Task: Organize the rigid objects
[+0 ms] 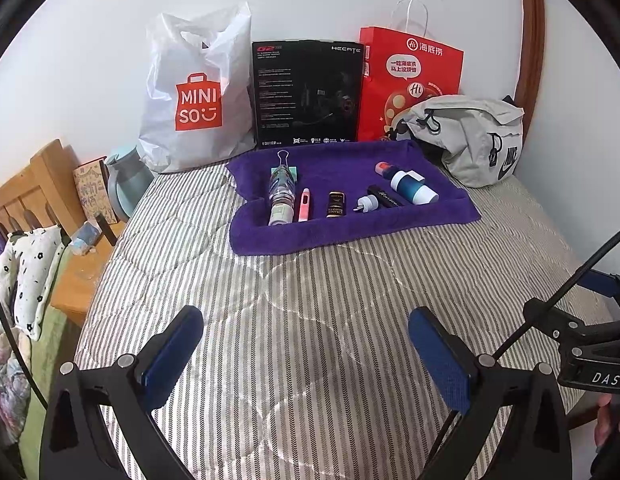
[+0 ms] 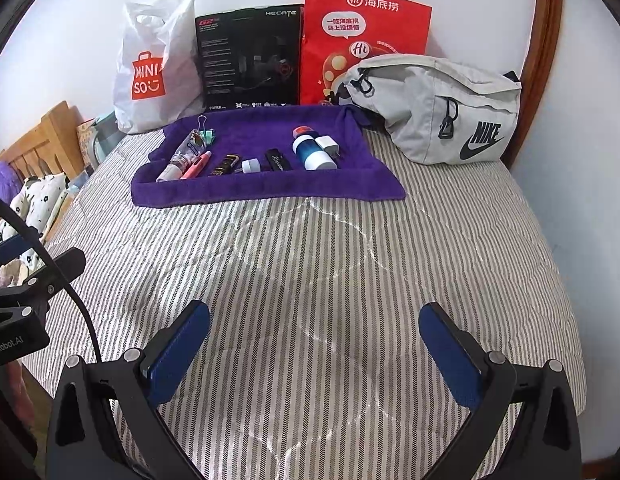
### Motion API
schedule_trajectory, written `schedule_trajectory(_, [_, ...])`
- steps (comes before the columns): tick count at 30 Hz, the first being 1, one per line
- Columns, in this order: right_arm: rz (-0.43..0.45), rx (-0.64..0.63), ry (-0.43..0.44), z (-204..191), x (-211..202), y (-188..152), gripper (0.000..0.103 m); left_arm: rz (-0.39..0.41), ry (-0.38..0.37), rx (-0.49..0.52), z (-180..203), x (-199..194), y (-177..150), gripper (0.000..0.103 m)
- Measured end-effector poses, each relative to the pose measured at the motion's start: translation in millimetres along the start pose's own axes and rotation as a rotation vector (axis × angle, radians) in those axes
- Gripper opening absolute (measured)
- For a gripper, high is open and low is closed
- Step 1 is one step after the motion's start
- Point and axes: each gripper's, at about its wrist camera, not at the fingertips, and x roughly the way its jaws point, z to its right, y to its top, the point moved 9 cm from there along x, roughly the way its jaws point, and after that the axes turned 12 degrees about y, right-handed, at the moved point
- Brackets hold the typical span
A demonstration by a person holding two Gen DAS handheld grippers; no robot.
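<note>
far ahead on purple towel (image 1: 350, 232): small items | left gripper (image 1: 305, 344), right gripper (image 2: 314, 340) agape, empty

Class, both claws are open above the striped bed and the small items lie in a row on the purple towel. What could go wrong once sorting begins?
1. The blue and white bottle lies on its side touching the white plug; lifting either may roll the other.
2. The items sit close together, so an open left claw might knock the pink pen beside the tube.
3. The purple towel is soft and may bunch.
</note>
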Motion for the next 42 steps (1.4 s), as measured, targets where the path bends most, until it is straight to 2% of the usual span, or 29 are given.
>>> schedule_trajectory(42, [0.002, -0.002, 0.014, 1.9, -0.9, 1.9, 0.103, -0.005, 0.019, 0.007, -12.7, 4.7, 3.2, 0.103])
